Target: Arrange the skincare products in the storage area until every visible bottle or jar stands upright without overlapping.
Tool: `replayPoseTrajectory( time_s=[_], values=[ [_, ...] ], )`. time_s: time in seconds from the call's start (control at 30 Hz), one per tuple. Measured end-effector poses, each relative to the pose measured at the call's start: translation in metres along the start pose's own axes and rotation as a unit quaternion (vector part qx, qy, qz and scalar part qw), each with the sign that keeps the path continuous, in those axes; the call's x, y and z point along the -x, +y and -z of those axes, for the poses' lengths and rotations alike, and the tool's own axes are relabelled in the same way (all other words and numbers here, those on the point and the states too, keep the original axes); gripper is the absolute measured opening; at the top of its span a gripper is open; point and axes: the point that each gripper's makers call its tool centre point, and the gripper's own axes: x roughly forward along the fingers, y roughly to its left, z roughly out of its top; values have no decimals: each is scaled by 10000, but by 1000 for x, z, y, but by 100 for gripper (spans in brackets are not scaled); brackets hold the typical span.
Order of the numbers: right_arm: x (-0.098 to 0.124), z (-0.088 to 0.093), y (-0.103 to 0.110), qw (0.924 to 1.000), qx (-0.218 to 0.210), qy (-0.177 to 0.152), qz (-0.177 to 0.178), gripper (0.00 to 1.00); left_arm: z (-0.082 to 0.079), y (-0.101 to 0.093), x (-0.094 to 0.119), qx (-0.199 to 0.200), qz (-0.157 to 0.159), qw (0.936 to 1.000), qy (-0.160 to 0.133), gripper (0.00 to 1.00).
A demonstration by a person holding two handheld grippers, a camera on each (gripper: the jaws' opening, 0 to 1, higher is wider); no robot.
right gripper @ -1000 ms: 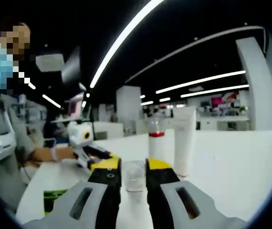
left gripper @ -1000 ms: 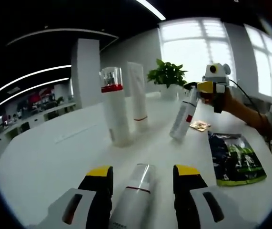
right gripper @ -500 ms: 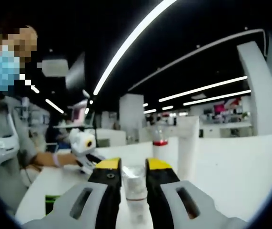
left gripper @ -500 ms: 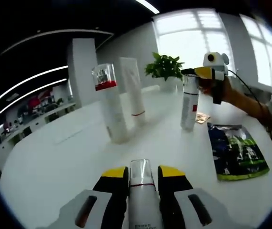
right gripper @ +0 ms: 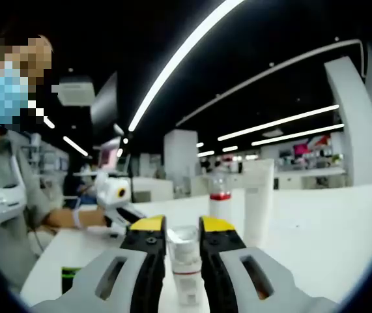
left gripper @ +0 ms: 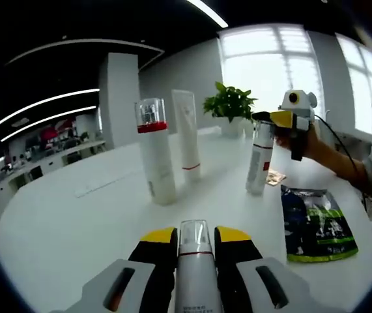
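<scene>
Two bottles are each clamped in a gripper over the white bench [left gripper: 75, 228]. In the left gripper view, the left gripper [left gripper: 195, 236] has its yellow-tipped jaws pressed against the sides of a white bottle with a clear cap [left gripper: 195, 267], which lies along the jaws with its cap pointing away from the camera. Ahead of it and to the left stands a tall bottle with a red band [left gripper: 156, 151] under a clear cap, upright on the bench; just beyond that one, a little to its right, a white tube [left gripper: 187, 135] stands upright as well, the two close together but apart. Further off to the right of the left gripper, the right gripper [left gripper: 271, 119] grips the top of a white bottle with a red label [left gripper: 259, 160], held close to upright with its base at the bench; whether the base touches is hard to tell from here. Beside that bottle lies a small gold packet [left gripper: 276, 177], and nearer the camera a dark green pouch [left gripper: 314, 223] lies flat. A potted plant [left gripper: 230, 105] sits at the far edge.

In the right gripper view, the right gripper's [right gripper: 184, 229] jaws hold the clear cap between them, with the left gripper [right gripper: 122, 208] off to its left
</scene>
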Motion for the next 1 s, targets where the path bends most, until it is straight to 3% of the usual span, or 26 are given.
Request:
replayPoseTrajectory(
  time_s=[0.1, 0.2, 0.3, 0.4, 0.5, 0.63, 0.8, 0.9, 0.93, 1.0],
  values=[
    [0, 0, 1, 10000, 0, -2, -2, 18, -6, 1, 2, 210, 31, 9996, -191, 23],
    [0, 0, 1, 10000, 3, -6, -5, 18, -4, 2, 2, 260, 56, 9995, -143, 22],
    [0, 0, 1, 10000, 0, -6, -16, 18, 14, 0, 2, -484, 116, 9978, 434, 22],
    [0, -1, 1, 10000, 3, -2, -20, 18, 29, -4, 4, -870, 123, 9918, 930, 23],
    [0, -1, 1, 10000, 0, 0, -32, 18, 28, -4, 4, -959, 51, 9911, 916, 22],
    [0, 0, 3, 10000, -5, 14, -69, 18, 24, -4, 9, -795, 132, 9927, 902, 24],
    [1, 0, 3, 10000, 18, 27, -67, 18, 22, -2, 13, -608, 58, 9932, 995, 36],
    [1, 0, 3, 10000, 29, 22, -61, 18, 17, -6, 12, -317, 146, 9941, 1022, 36],
    [1, 0, 3, 10000, 19, 16, -67, 18, 16, -8, 12, -103, 211, 9931, 1150, 36],
    [0, 0, 4, 10000, 16, 7, -82, 18, 8, -7, 9, -127, 222, 9929, 1162, 37]
  ],
)
